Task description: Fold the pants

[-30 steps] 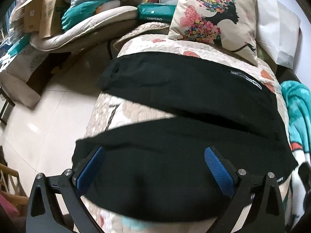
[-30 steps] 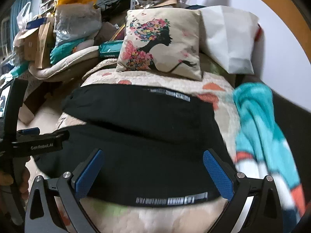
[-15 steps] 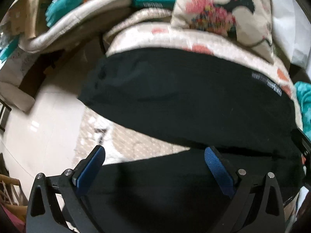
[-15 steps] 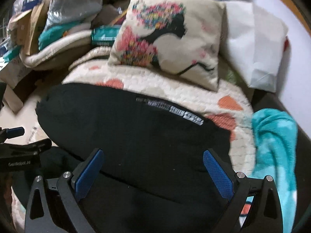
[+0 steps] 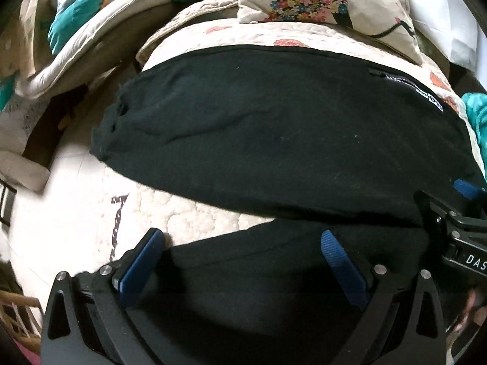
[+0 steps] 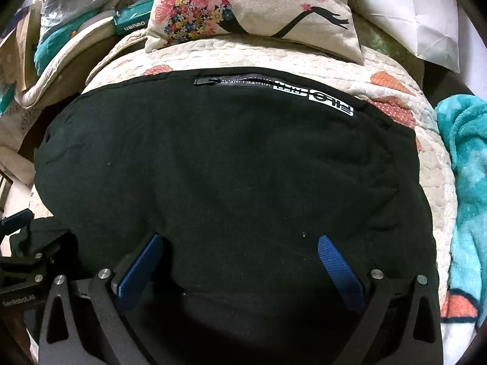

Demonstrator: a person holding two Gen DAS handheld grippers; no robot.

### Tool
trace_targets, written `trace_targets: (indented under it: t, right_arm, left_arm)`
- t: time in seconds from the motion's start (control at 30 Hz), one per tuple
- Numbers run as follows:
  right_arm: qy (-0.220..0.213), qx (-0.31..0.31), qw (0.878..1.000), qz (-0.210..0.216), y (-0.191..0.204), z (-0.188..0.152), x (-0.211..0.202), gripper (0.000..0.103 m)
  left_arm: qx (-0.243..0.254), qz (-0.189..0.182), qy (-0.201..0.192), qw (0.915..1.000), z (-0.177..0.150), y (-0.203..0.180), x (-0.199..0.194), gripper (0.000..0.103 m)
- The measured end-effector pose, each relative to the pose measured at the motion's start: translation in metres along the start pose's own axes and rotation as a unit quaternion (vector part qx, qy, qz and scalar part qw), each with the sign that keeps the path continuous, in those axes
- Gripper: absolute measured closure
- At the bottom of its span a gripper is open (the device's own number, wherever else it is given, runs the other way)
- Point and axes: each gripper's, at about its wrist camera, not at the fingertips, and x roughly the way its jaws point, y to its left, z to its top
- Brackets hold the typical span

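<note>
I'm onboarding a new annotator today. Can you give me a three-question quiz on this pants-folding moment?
1. True or false: the left gripper has its jaws spread open over the black pants.
2. Which lies to the right of the pants in the right wrist view: A) a teal blanket, B) a wooden chair, C) a laptop?
3. What stands behind the pants, at the far end of the quilted cover?

Key
1. True; the right gripper is open too.
2. A, the teal blanket.
3. A floral cushion.
</note>
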Motion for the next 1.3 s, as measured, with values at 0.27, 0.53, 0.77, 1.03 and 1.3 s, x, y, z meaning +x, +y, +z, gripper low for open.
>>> trace_targets:
  t: [0.27,0.53,0.77,1.03,1.3]
  right_arm:
    - [0.011,0.009,1.000,0.012,-0.001,-0.001,0.004,0.000]
    - [0.030,0.013,0.999,0.016,-0.005,0.003,0.009,0.000]
    - [0.020,-0.004,1.000,0.000,0.002,0.004,0.006,0.000]
    - [-0.004,-0.024,0.999,0.025,-0.007,0.052,-0.041,0.006]
    - [-0.029,-0.016,0.997,0.064,-0.066,0.138,-0.053,0.005]
  left_arm:
    - [0.011,-0.012,-0.015,0.9998,-0.007,0.001,-0.001,0.000]
    - [0.015,-0.012,-0.007,0.9998,-0.006,-0.001,-0.002,0.000]
    - [0.000,-0.044,0.012,0.9990,0.003,0.008,-0.013,0.021]
    - [-0.027,-0.050,-0.028,0.9980,0.046,0.053,-0.047,0.026]
    - [-0.111,-0.066,-0.047,0.9904,0.131,0.139,-0.027,0.026]
